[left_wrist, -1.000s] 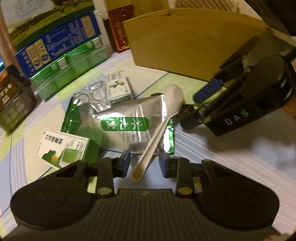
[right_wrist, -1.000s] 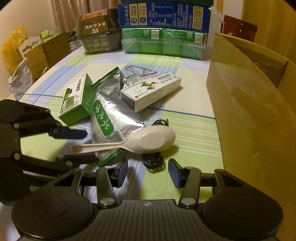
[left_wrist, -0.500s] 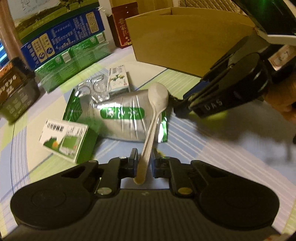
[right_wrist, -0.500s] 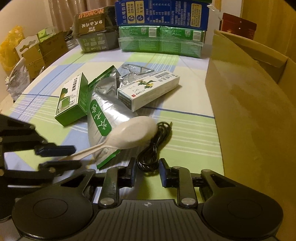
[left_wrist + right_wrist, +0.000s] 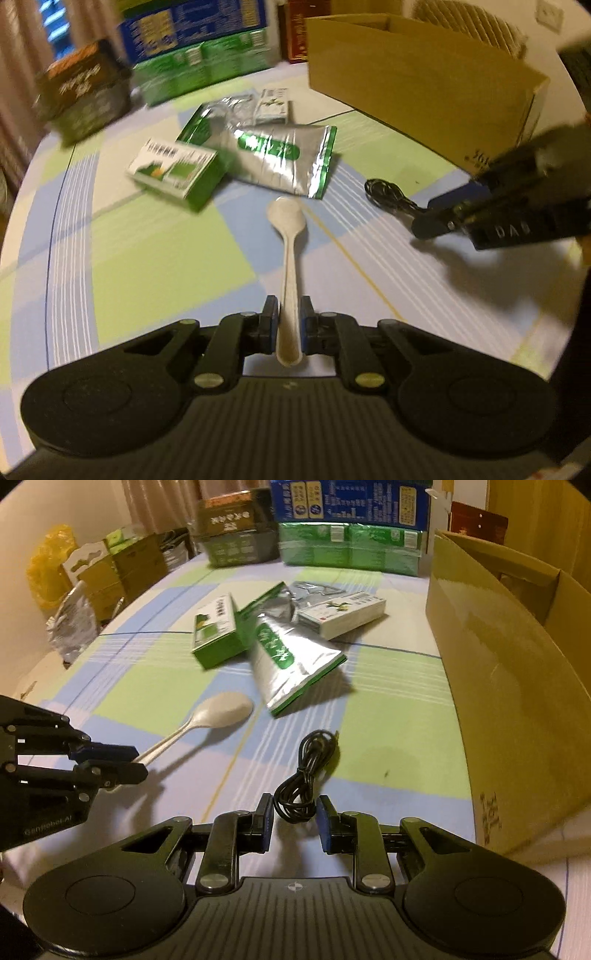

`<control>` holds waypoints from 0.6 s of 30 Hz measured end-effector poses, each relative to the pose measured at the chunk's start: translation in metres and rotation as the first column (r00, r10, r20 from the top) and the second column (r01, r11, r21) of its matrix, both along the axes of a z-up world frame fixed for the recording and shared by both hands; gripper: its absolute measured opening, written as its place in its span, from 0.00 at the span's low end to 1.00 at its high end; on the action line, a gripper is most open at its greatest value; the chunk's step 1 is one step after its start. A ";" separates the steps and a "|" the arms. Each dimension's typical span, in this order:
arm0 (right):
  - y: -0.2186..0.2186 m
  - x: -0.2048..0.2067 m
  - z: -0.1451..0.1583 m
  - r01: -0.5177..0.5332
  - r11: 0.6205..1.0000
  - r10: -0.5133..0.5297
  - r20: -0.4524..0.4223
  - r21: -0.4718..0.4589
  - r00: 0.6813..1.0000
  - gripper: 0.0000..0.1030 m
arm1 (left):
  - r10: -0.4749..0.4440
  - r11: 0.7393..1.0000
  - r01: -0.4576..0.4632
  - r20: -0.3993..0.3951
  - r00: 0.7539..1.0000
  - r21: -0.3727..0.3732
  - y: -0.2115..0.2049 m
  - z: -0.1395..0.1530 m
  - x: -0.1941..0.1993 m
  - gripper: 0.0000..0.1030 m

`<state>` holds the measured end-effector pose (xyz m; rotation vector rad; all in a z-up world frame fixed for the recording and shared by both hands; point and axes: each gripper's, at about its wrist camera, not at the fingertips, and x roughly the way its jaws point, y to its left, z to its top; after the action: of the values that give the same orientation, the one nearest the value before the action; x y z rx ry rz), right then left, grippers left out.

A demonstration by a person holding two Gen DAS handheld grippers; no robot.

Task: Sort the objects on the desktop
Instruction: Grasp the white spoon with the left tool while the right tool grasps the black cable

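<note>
The big brown box point(image 5: 509, 686) stands at the right. My left hand-held gripper point(image 5: 287, 325) pinches the white spoon point(image 5: 290, 258) by its thin handle; it could twist loose. My right hand-held gripper point(image 5: 294, 821) squeezes the black cable point(image 5: 306, 775); loops might slip out.

Warm, dim indoor light tinted both fisheye views yellow. The left wrist view was motion-blurred, worst on the stacked green and blue cartons point(image 5: 195, 48). The right wrist view stayed sharper. Glare streaked the tall brown cardboard box point(image 5: 509, 672). Edges bent strongly, with dark corners.
</note>
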<state>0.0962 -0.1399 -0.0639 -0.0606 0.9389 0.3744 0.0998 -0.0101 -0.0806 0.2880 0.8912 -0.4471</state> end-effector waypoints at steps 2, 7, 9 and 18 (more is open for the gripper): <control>0.000 -0.007 0.000 0.002 1.000 -0.002 0.013 0.014 1.000 0.23 | 0.025 1.000 -0.025 0.017 1.000 -0.015 0.003 0.003 -0.007 0.18; 0.000 -0.009 -0.003 0.031 0.999 -0.032 0.028 0.027 0.999 0.37 | 0.017 1.000 -0.017 0.067 0.998 0.005 -0.001 0.003 -0.004 0.18; -0.002 -0.005 -0.005 0.043 0.999 -0.044 0.031 0.030 0.999 0.38 | 0.006 1.000 -0.007 0.079 0.997 0.008 -0.005 0.001 0.000 0.20; -0.004 0.012 -0.017 0.076 0.996 -0.076 0.001 0.047 0.997 0.38 | -0.014 0.999 0.011 0.086 0.996 0.041 -0.018 -0.011 0.016 0.24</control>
<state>0.1082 -0.1443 -0.0805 0.0174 0.9268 0.3255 0.1154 -0.0281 -0.0920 0.3481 0.8152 -0.4251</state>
